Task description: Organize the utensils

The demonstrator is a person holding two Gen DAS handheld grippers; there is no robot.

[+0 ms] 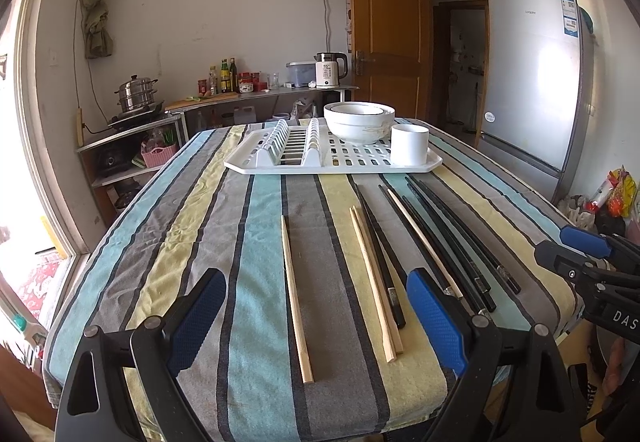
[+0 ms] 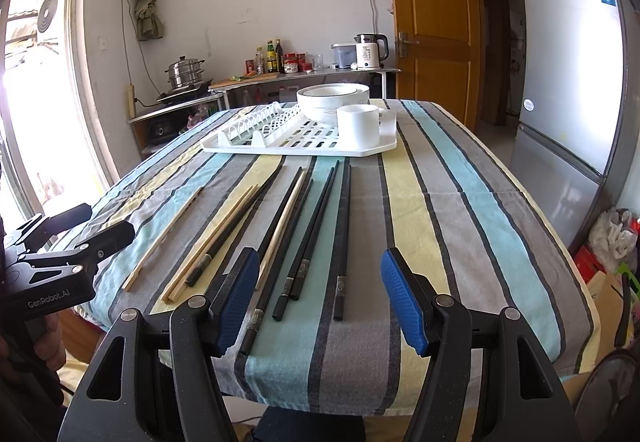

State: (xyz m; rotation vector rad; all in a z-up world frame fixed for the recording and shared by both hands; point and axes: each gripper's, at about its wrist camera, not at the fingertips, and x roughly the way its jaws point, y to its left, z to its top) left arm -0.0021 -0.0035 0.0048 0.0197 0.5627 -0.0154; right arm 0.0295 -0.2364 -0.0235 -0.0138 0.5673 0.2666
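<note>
**Chopsticks laid out, both grippers spread**

Black chopsticks (image 2: 316,230) and wooden chopsticks (image 1: 296,302) lie side by side on the striped tablecloth (image 2: 460,222), near the white drying rack (image 1: 332,158). Left gripper (image 1: 316,322) and right gripper (image 2: 320,298) hover spread, holding nothing.

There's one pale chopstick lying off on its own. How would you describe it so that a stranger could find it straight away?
Start at the white dish rack at the far end of the striped tablecloth, then look nearer, to the row of chopsticks. The lone wooden chopstick lies farthest toward the window side, on a grey stripe. Bare cloth separates it from the others, which lie bunched together.
</note>
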